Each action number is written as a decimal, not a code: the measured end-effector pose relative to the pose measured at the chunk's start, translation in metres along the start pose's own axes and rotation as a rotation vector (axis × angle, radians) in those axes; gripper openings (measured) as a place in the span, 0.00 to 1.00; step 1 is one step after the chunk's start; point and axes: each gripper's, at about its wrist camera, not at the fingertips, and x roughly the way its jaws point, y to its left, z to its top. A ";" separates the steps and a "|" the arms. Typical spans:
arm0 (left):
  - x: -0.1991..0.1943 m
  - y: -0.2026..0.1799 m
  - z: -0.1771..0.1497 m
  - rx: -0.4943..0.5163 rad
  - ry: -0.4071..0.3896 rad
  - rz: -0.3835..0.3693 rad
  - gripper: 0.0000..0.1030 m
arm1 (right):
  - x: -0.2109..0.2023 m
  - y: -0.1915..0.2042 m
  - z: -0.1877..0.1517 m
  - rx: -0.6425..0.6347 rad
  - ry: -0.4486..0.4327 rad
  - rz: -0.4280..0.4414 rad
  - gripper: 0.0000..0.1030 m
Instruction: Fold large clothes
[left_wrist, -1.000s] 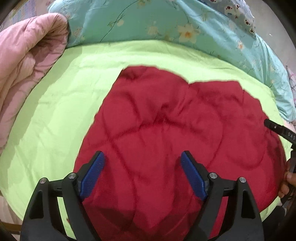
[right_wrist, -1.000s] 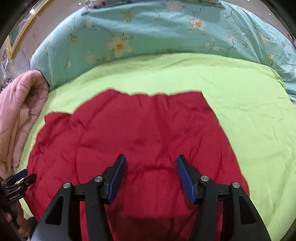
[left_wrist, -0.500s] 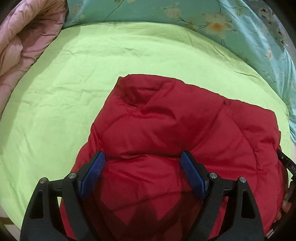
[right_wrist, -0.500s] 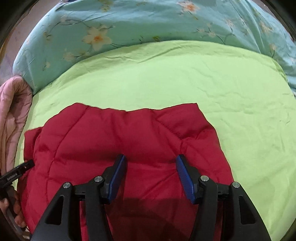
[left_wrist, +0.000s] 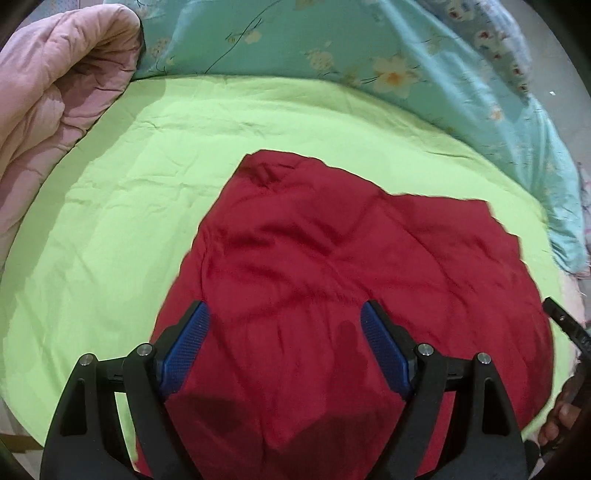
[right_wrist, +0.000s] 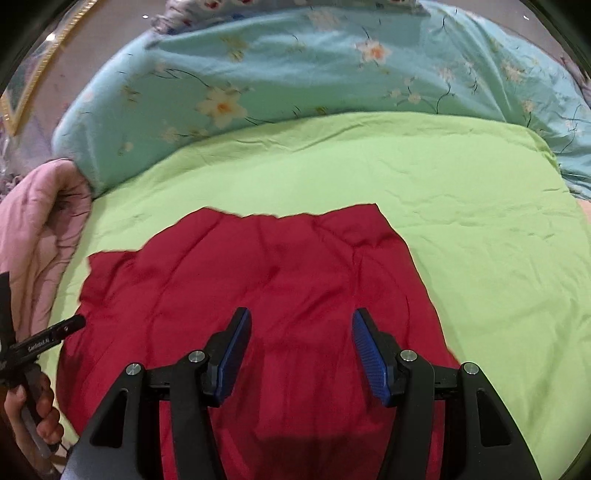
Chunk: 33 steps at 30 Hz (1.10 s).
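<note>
A red quilted garment (left_wrist: 332, 258) lies spread on the green sheet (left_wrist: 110, 221), its far edge uneven. My left gripper (left_wrist: 284, 310) hovers open over the garment's near left part, and nothing sits between its blue pads (left_wrist: 184, 347). My right gripper (right_wrist: 302, 314) is open too, less wide, above the near middle of the same garment (right_wrist: 258, 266). A finger of the right gripper (left_wrist: 565, 325) shows at the left wrist view's right edge. The left gripper's finger (right_wrist: 48, 338) and the hand holding it (right_wrist: 33, 410) show at the right wrist view's left edge.
A pink quilt (left_wrist: 48, 92) is bunched at the bed's left side. A teal floral duvet (right_wrist: 295, 74) runs along the far side. Bare green sheet (right_wrist: 461, 221) stretches to the right of the garment and beyond its far edge.
Half a second ago both cameras sat closer to the garment, which looked bunched and puffy. Now both have drawn back and the garment lies flatter. Jaw widths are unchanged.
</note>
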 end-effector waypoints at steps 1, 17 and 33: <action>-0.008 -0.001 -0.007 0.002 -0.006 -0.013 0.83 | -0.006 0.000 -0.005 -0.002 -0.004 0.007 0.57; -0.048 -0.022 -0.096 0.100 0.012 -0.145 0.83 | -0.077 0.006 -0.107 -0.046 -0.034 0.022 0.57; -0.009 -0.026 -0.115 0.138 0.012 -0.066 0.90 | -0.044 -0.004 -0.137 -0.029 -0.031 -0.013 0.57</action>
